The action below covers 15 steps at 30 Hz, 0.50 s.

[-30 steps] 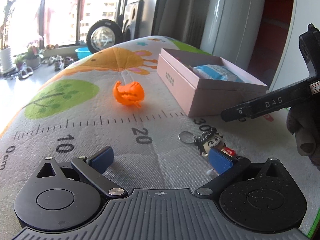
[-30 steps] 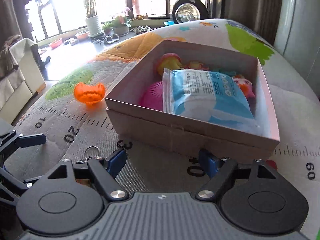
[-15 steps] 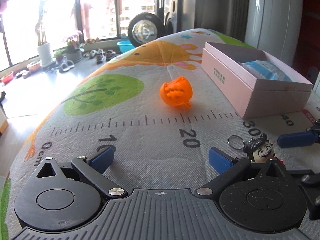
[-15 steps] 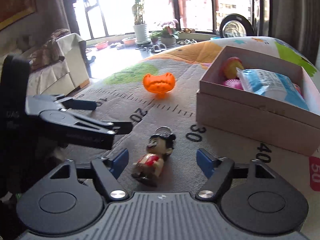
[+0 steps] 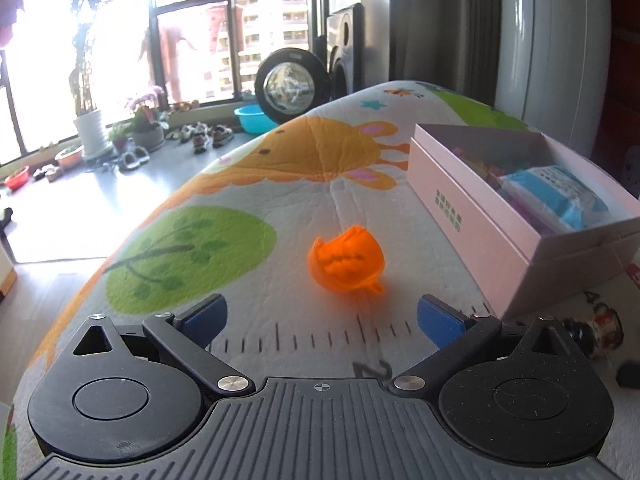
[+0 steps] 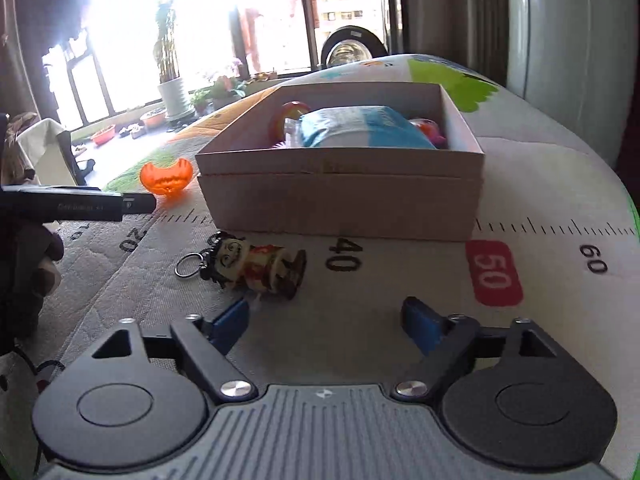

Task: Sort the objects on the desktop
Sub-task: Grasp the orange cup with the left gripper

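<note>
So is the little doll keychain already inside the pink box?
No, the doll keychain lies on the mat in front of the pink box, outside it.

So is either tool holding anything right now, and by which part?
Nothing is held. The left tool is open, with the orange toy beyond its tips. The right tool is opening, and the keychain figure lies on the mat just ahead.

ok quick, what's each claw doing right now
left claw: open, empty, orange toy ahead.
right claw: opening, empty, keychain doll lying just ahead.
</note>
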Tool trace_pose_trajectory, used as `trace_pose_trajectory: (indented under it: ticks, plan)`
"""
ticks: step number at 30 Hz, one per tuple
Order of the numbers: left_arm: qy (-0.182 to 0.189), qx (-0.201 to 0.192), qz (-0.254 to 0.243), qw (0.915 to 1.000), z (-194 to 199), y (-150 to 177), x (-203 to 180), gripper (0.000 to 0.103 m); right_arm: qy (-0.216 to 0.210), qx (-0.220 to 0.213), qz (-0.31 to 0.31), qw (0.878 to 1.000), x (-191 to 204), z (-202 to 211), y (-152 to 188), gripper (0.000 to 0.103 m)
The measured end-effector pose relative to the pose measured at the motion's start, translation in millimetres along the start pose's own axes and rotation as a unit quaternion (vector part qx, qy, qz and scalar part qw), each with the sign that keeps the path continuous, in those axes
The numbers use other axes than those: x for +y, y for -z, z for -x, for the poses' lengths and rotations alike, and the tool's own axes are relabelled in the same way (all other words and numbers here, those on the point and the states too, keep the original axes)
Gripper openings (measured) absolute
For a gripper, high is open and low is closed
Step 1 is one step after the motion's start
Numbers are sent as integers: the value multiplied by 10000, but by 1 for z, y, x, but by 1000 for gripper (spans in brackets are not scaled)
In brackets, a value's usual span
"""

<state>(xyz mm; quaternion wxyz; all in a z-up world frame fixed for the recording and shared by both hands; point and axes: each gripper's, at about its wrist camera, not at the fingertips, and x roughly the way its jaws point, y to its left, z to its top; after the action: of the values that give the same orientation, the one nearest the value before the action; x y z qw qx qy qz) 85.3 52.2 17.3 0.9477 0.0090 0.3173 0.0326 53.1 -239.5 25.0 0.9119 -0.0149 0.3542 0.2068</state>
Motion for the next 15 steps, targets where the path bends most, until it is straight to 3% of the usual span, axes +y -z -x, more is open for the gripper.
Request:
trace_pose_trajectory:
  ticks: [3,8,10,14,15]
  plan:
    - [-80,57,-168,9998,-20,-12,-12,103,10,-63,-91,9999,-2,2,2,103]
    - [-326,69,-280,9991,-37,-19,-21,101,3,-1,-186,9998,-5,-3,1,103]
    - [-285,154,-278,9991,-38,-18,-20,80,14,4,-154,9999,-3,-4,1,103]
    - [-132,217,-278,9993,-35,-13,-13,67,31,29,-115,9999,-1,-5,0,103]
    - [-111,208,-297,9993,-33,-12,-12,58,53,39,-90,9999,0,-5,0,103]
